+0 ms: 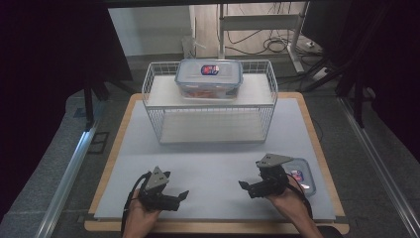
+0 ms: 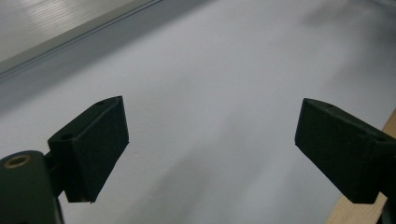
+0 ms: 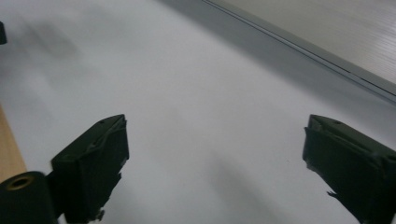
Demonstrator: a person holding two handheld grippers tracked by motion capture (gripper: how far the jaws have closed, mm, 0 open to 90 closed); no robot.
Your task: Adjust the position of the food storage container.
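While the high view takes in the whole table (image 1: 213, 163), both hands rest low at its near edge, the left gripper (image 1: 182, 197) and right gripper (image 1: 243, 185) pointing toward each other, well apart. A small lidded container (image 1: 303, 177) lies just beside the right gripper, partly hidden behind it. A larger lidded box (image 1: 209, 78) sits on top of the wire rack (image 1: 210, 101) farther back. Each gripper view looks along jaws standing wide apart, nothing between them, above the pale mat (image 2: 210, 93).
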